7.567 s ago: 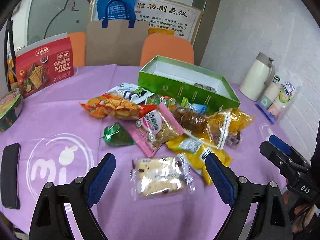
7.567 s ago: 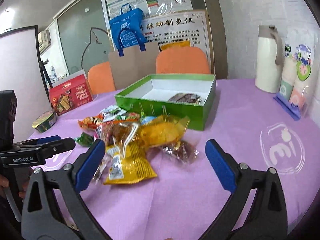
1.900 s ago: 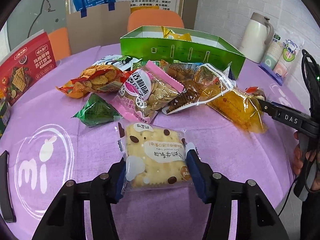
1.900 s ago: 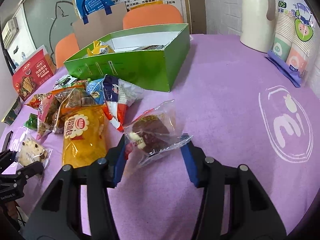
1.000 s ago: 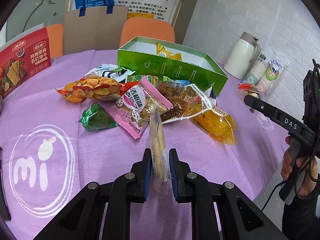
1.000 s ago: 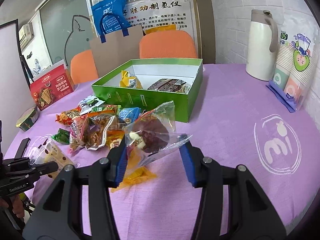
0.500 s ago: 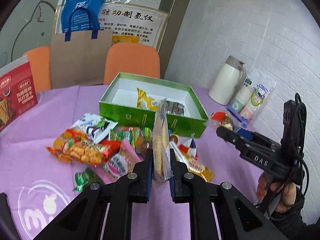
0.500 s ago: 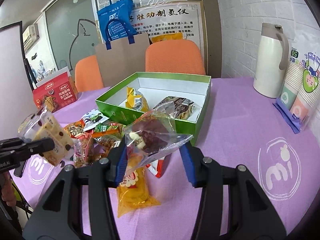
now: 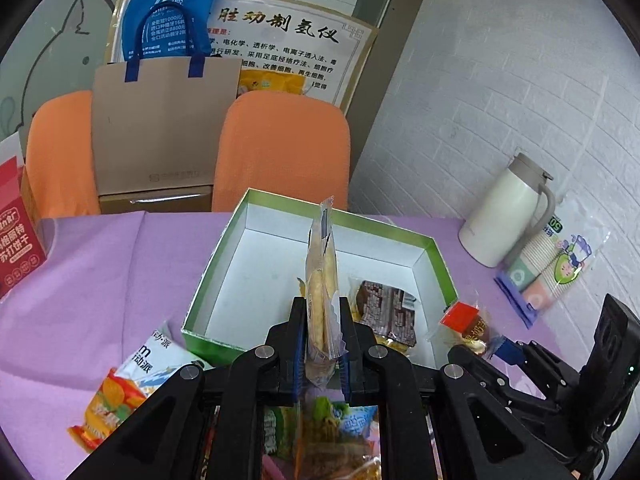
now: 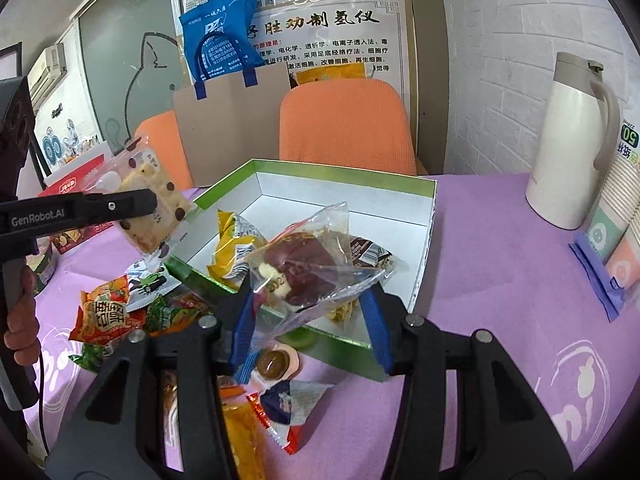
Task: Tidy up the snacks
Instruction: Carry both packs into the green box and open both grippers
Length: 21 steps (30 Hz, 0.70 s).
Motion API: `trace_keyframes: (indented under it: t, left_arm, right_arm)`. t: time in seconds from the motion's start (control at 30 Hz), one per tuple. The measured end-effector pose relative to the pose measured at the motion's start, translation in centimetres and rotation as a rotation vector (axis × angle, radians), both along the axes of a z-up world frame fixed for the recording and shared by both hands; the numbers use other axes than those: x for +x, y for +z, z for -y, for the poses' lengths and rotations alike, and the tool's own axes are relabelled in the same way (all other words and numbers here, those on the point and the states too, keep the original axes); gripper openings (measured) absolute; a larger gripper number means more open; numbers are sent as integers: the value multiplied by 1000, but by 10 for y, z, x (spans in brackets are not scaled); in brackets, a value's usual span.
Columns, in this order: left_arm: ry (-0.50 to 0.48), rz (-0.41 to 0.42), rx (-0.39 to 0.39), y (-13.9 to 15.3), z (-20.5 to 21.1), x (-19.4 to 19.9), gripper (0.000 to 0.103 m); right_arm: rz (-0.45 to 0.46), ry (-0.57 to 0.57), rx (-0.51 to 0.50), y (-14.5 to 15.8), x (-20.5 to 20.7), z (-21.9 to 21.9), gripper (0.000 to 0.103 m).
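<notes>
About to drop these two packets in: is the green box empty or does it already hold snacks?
Not empty. The green box already holds a yellow packet and a dark brown packet near its front; most of the white floor is bare.
</notes>
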State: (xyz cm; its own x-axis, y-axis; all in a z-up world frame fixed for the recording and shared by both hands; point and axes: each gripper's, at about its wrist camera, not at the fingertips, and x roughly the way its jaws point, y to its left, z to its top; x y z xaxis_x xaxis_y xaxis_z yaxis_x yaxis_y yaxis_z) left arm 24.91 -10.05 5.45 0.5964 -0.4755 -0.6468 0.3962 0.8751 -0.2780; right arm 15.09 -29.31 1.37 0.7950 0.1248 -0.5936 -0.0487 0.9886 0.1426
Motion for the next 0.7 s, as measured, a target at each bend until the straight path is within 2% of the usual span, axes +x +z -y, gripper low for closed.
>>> trace_keyframes:
  t: [0.17,0.23,0.27,0.3,0.33,0.4,0.57,0.7]
  left_arm:
    - [9,-30,28,-22,9,21,13]
    - [21,-8,38,-24,9,22,21]
    - [20,-11,36,-25,9,22,51]
    - [29,-20,37,-26,8,22,91]
    - [69,-12,38,-26,5,20,100]
    - [119,50,24,-24,-1,12,102]
    - [117,45,46,-20,-8,6,102]
    - [121,82,47,-2,-15,-15,102]
  right_arm:
    - [-22,8,0,-14,20,2,51]
    - [-21,25,-8,-19,27,-1,54]
    - [-20,35,-26,-22,30,-3,57]
    - [-19,43,-54,-24,31,-6,70]
    - [-13,46,-74,-25,30,-8,86]
    - [27,55,-110,-24,22,-11,95]
    - [45,65,-149,-19,6,-15,100]
    - [63,61,-152,-2,-8,-15,100]
